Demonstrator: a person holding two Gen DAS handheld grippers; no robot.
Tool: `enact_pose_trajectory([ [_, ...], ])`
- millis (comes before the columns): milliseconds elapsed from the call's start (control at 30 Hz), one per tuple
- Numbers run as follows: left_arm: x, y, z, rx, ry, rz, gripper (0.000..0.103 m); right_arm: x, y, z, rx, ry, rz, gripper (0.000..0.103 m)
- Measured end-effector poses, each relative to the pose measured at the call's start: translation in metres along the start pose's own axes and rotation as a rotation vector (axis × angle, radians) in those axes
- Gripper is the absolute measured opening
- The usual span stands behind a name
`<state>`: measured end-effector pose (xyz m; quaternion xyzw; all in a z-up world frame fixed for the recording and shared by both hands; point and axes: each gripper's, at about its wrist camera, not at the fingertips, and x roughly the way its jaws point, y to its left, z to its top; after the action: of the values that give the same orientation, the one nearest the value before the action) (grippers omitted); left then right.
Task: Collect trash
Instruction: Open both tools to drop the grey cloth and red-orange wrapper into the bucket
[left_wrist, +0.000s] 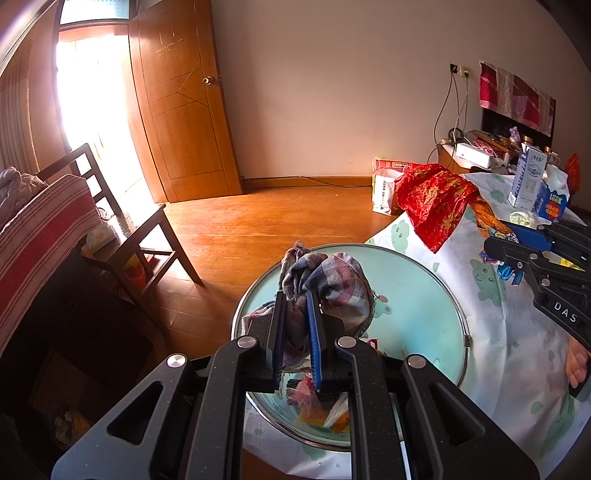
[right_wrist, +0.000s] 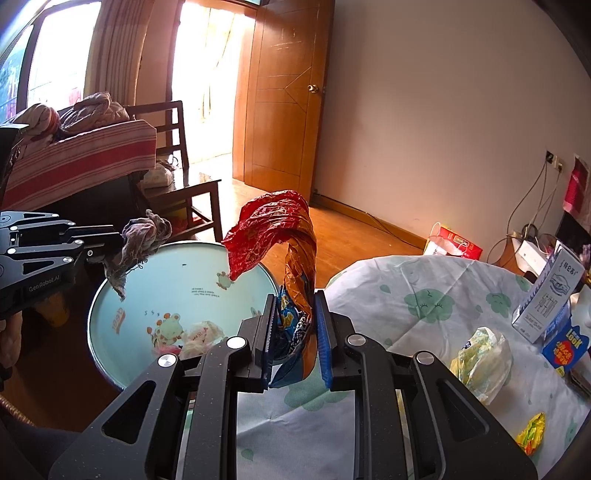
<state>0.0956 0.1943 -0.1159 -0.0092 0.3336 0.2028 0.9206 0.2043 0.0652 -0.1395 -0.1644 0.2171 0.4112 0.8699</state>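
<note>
The left hand-held gripper (left_wrist: 297, 339) is clenched on a crumpled plaid cloth rag (left_wrist: 325, 284), which is held over the round pale-green metal basin with cartoon frogs (right_wrist: 110, 295). The right hand-held gripper (right_wrist: 293, 332) is clamped on a crinkled red-and-gold foil wrapper (right_wrist: 273, 232), whose loose upper end curls out toward the basin's near rim. A few crumpled wrappers (right_wrist: 201, 334) already lie in the basin's bottom.

The step in hand is judged to be dropping both pieces into the basin. It is best done if each piece is brought fully over the bowl before the jaws are released, since the stiff foil could spring sideways onto the floor. The rag's dangling corner should be kept inside the rim.

Both hand-held grippers are pointed forward and tilted downward, the left above the basin, the right at the edge of the table (right_wrist: 424, 280) under its white leaf-printed cloth. More trash is left there: a yellowish crumpled plastic bag (right_wrist: 480, 362) and a small yellow wrapper (right_wrist: 532, 432).
</note>
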Motion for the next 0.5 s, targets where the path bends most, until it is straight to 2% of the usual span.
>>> enact_pose_trajectory([
  [100,0.0,-0.002,0.0,0.003,0.003,-0.002,0.016,0.0,0.001,0.0,-0.012,0.0,0.014,0.022],
  [133,0.0,-0.002,0.0,0.002,0.0,0.0,0.027,0.001,0.003,0.0,-0.021,0.004,0.02,0.025],
  [167,-0.001,-0.002,0.0,0.001,-0.003,-0.005,0.039,0.001,0.003,0.0,-0.025,0.005,0.021,0.034],
  [233,-0.002,-0.004,0.0,0.003,-0.01,-0.004,0.047,0.0,0.005,0.0,-0.035,0.004,0.02,0.054],
  [300,-0.003,-0.006,-0.001,0.006,-0.01,-0.007,0.051,-0.001,0.008,-0.001,-0.048,-0.001,0.016,0.056],
  [367,-0.003,-0.006,-0.001,0.003,-0.01,0.001,0.061,0.0,0.01,-0.001,-0.053,0.002,0.012,0.056],
  [500,-0.003,-0.005,-0.001,-0.001,-0.012,0.008,0.066,-0.001,0.01,0.0,-0.04,0.001,0.01,0.057],
])
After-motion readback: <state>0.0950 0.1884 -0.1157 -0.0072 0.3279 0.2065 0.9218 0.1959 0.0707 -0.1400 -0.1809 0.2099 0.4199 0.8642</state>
